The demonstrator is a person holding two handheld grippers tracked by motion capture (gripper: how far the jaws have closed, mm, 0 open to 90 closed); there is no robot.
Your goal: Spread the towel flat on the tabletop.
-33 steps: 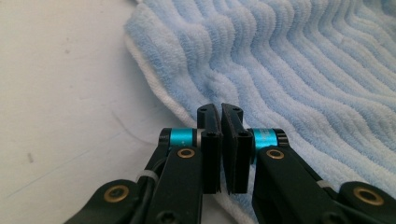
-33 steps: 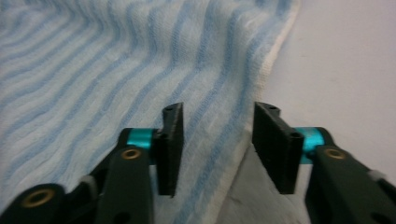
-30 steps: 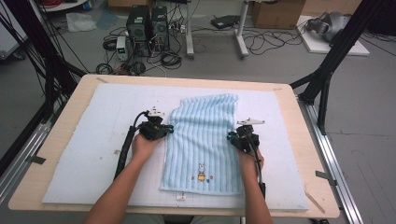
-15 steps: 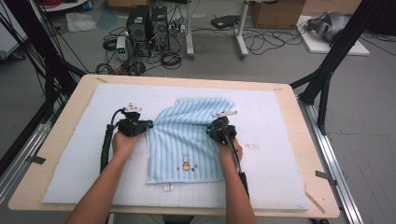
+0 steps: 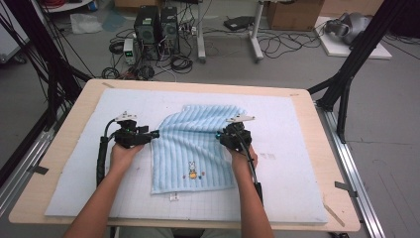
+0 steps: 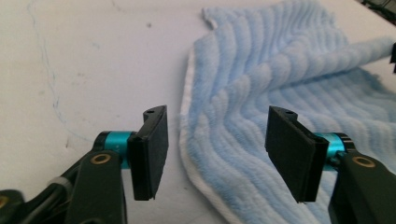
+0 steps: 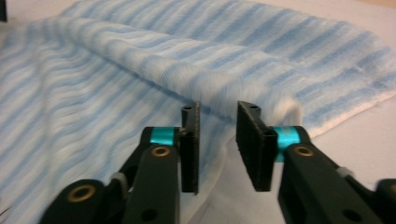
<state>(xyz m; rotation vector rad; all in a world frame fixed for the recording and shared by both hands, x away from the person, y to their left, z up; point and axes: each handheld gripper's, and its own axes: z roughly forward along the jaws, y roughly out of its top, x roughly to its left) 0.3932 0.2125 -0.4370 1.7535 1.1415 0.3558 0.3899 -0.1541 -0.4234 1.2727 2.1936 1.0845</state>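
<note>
Your left gripper (image 5: pixel 151 134) sits at the left edge of a light blue towel (image 5: pixel 198 148), its jaws released; they have just been opening. In the left gripper view the two flat black pads stand wide apart, and the towel's edge lies between and beyond them, touching neither. The towel is plush and ribbed, with soft ridges running along its length and a white underside showing at its curled rim (image 6: pixel 196 154).

Your right gripper (image 5: pixel 218 135) is over the towel's right side. Its jaws have also just been opening; a narrow gap shows between them, with nothing pinched. Just ahead of them a raised fold of the cloth (image 7: pixel 196 74) crosses the right gripper view, blurred at its near end.

The towel lies rumpled on a pale padded mat (image 5: pixel 307 163) covering the wooden counter (image 5: pixel 74 111). A small cartoon figure (image 5: pixel 191 171) is stitched near its closer edge, too small to make out. Beyond the counter, computer towers (image 5: pixel 157 27) and cables sit on the floor.
</note>
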